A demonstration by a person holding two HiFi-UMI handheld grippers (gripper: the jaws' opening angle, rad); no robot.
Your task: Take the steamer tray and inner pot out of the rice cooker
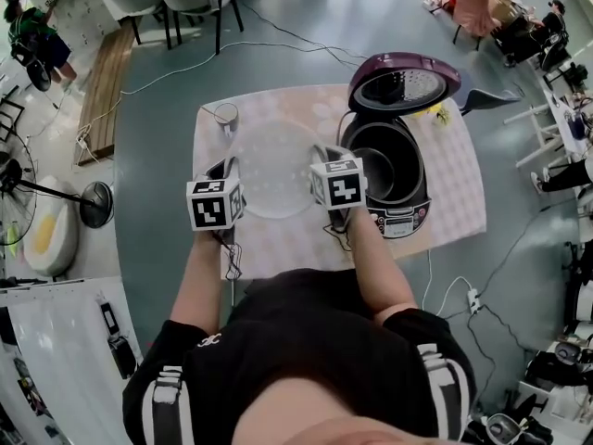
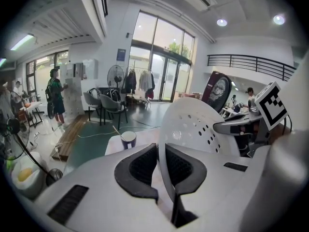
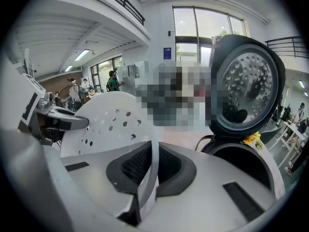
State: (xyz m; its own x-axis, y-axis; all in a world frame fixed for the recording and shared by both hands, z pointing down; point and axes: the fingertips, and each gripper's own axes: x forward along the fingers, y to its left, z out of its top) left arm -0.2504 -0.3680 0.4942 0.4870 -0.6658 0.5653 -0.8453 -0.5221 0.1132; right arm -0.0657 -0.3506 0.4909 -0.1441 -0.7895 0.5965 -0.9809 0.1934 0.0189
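Observation:
A white perforated steamer tray (image 1: 275, 170) hangs above the table cloth, left of the rice cooker (image 1: 414, 213). My left gripper (image 1: 232, 176) is shut on the tray's left rim and my right gripper (image 1: 320, 160) on its right rim. In the left gripper view the tray (image 2: 193, 124) stands on edge between the shut pads (image 2: 140, 166). In the right gripper view the tray's (image 3: 111, 120) rim runs between the dark pads (image 3: 171, 166). The dark inner pot (image 1: 384, 165) sits in the cooker, whose purple lid (image 1: 403, 82) stands open. The right gripper view shows that pot (image 3: 241, 166) below the lid (image 3: 246, 86).
A small cup (image 1: 225, 114) stands at the table's far left corner, also seen in the left gripper view as a cup (image 2: 128, 139). A pale cloth (image 1: 454, 184) covers the table. Cables, chairs (image 1: 190, 3) and a standing fan (image 1: 93, 202) are on the floor around it.

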